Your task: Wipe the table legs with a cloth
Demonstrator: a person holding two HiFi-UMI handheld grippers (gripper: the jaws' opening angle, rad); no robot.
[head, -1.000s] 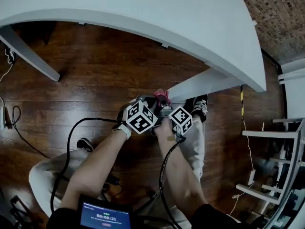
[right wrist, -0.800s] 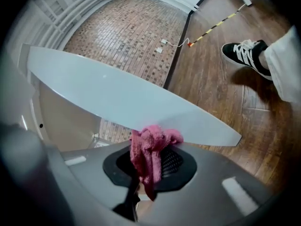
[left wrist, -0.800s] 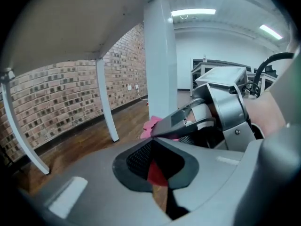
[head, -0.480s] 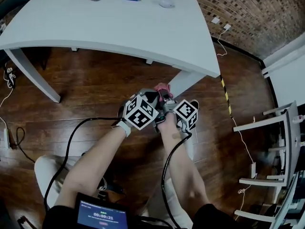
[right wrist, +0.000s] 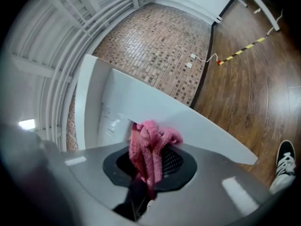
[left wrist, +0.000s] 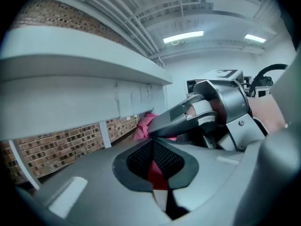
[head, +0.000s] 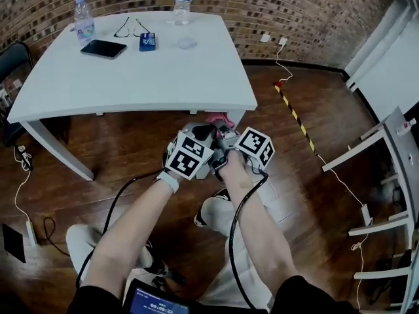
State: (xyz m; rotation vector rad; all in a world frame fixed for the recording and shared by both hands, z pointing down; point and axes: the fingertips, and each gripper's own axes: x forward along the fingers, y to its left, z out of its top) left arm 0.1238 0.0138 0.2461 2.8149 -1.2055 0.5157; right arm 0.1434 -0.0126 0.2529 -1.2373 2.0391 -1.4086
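**Desk:** What has changed in the last half second?

**Photographer:** The head view has lifted. The left gripper (head: 211,131) and the right gripper (head: 227,133) stay side by side at the same corner. The whole white bench (head: 131,77) now shows, right back to the brick wall (head: 262,12). Before, only its near part was in frame.

**Desk:** And the grippers themselves?

**Photographer:** Both are clenched. The right one's jaws are closed on the pink cloth (right wrist: 148,149). The left one's jaws are together too, with a red sliver of cloth pinched between them.

**Desk:** Where does the cloth sit, and which way does it point?

**Photographer:** It is bunched just under the bench's near right corner, at the top of the table leg (right wrist: 202,126), and appears to touch it in the right gripper view. Its long axis runs along the right gripper's jaws, and the tufted free end points away from the gripper, at the leg. The leg is a flat white bar slanting down from the corner towards the wooden floor (head: 314,188), where a black-and-white shoe (right wrist: 286,164) shows.

**Desk:** And farther back?

**Photographer:** On the bench top lie a black phone (head: 103,48), glasses (head: 131,26), a small blue box (head: 147,41) and a white mouse (head: 187,43). Two water bottles (head: 83,18) stand by the far edge. Yellow-and-black tape (head: 294,113) crosses the floor to the right.
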